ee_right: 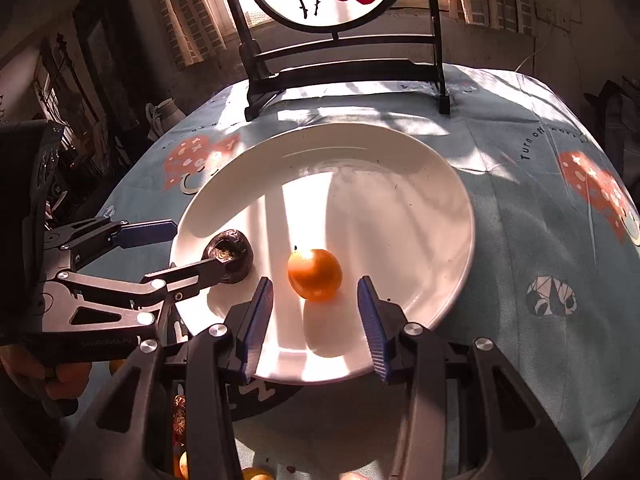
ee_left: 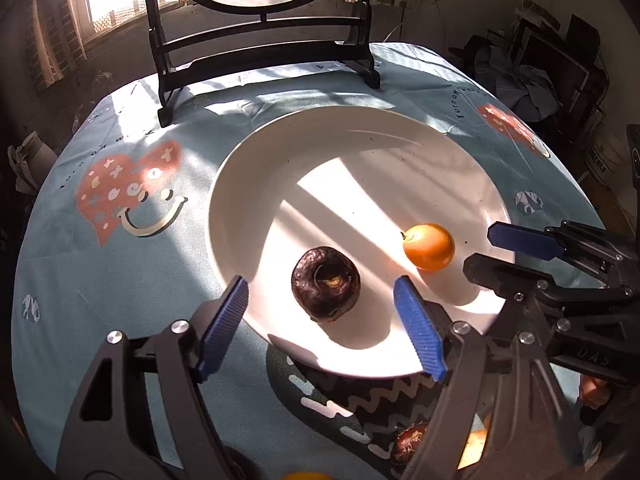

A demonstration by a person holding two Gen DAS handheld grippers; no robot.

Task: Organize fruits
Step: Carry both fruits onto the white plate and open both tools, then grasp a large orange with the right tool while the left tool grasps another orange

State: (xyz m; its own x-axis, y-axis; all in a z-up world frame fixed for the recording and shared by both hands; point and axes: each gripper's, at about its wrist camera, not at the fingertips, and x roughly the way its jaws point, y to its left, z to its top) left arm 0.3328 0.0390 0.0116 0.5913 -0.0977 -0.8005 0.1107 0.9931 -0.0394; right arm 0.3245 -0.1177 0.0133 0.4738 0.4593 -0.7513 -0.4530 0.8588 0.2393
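Observation:
A white plate [ee_left: 224, 200] [ee_right: 460, 200] lies on the blue patterned tablecloth. A dark brown, wrinkled fruit [ee_left: 326, 288] [ee_right: 234, 254] rests on the plate's near left part. My left gripper [ee_left: 321, 280] [ee_right: 200, 244] stands open around it, its blue pads clear of the fruit on both sides. A small orange fruit [ee_left: 429, 246] [ee_right: 315, 274] sits to its right on the plate. My right gripper [ee_right: 315, 280] [ee_left: 480, 250] is open around the orange fruit, with a gap at each pad.
A black wooden stand [ee_left: 260, 52] [ee_right: 340, 68] with a round painted screen stands at the table's far edge. More fruits lie below the plate's near rim: a dark one [ee_left: 408, 440] and a yellow one [ee_left: 476, 448]. A hand [ee_right: 60, 380] holds the left gripper.

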